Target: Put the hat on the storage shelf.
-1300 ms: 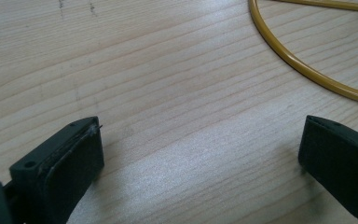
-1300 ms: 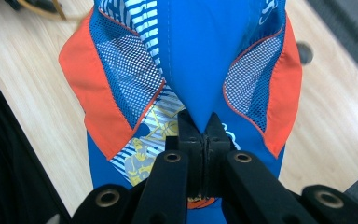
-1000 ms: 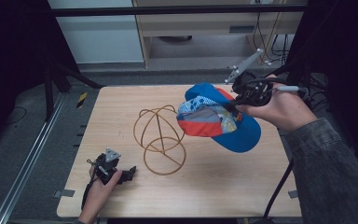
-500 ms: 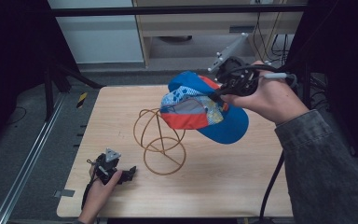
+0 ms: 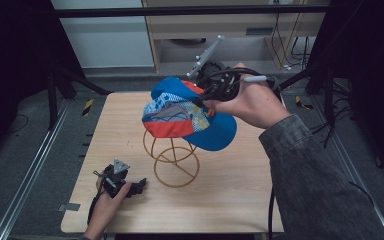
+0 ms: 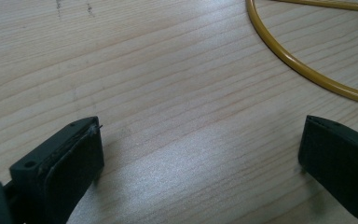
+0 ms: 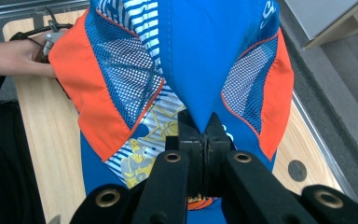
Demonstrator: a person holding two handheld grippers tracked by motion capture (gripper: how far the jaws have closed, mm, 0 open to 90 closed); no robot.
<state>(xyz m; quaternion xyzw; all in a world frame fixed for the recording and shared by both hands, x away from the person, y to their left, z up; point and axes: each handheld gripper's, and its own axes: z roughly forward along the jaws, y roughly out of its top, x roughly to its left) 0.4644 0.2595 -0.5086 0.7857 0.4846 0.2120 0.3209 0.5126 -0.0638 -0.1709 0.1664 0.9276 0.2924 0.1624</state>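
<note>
Holding the cap (image 5: 190, 117) up in our right gripper (image 5: 211, 92), upper centre of the high view, above the wire stand (image 5: 172, 157). In the right gripper view the two black jaws are pressed together on a pinch of the cap's blue fabric (image 7: 200, 65) at lower centre; orange and mesh panels fan out to both sides. The cap hangs in the air over the upper part of the stand; from the high view we can't tell whether it touches the wire, probably just clear of it. Brim points toward the right of the frame.

Our left gripper (image 5: 122, 182) sits low on the wooden table (image 5: 230, 200), lower left of the high view, near the stand's base ring. In the left gripper view its jaws stand wide apart with bare wood between them; the yellow base ring (image 6: 307, 72) curves through the upper right corner, clear of both jaws.

Stand is upright at frame centre.
</note>
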